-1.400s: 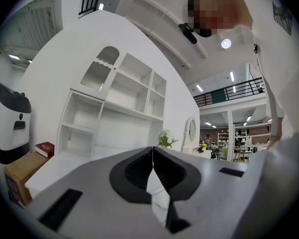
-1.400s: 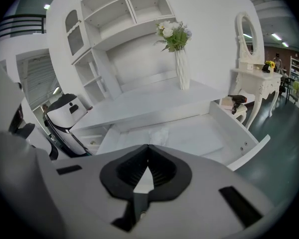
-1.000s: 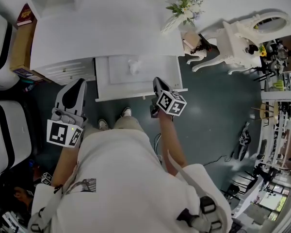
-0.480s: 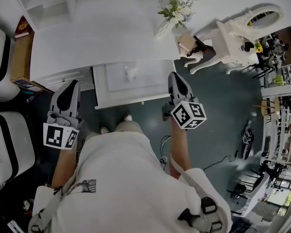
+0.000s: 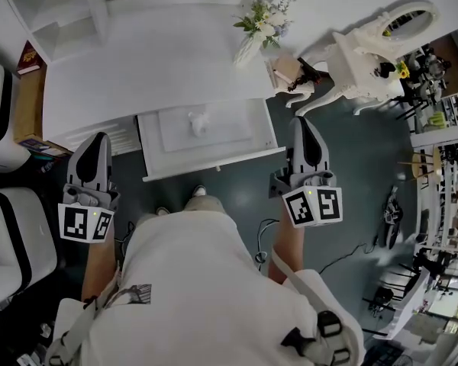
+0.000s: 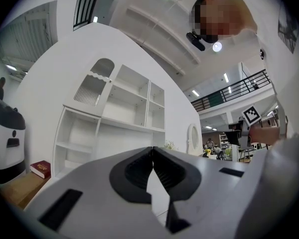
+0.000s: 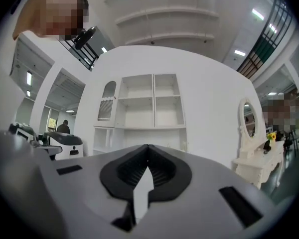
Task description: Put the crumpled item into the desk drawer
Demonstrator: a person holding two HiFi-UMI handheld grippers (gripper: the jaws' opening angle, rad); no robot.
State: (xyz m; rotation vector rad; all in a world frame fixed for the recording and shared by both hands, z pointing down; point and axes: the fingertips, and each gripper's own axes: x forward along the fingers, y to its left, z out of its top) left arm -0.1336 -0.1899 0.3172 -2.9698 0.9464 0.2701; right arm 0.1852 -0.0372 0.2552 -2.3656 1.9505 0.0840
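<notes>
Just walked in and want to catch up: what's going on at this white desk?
A person stands at the white desk, a gripper in each hand. The crumpled white item lies in the open white drawer. The left gripper and right gripper, both shut and empty, are held either side of the drawer.

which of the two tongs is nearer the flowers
The right tongs, by the open drawer's right end, with the flowers just beyond. The left tongs are across the drawer, on the red book's side.
</notes>
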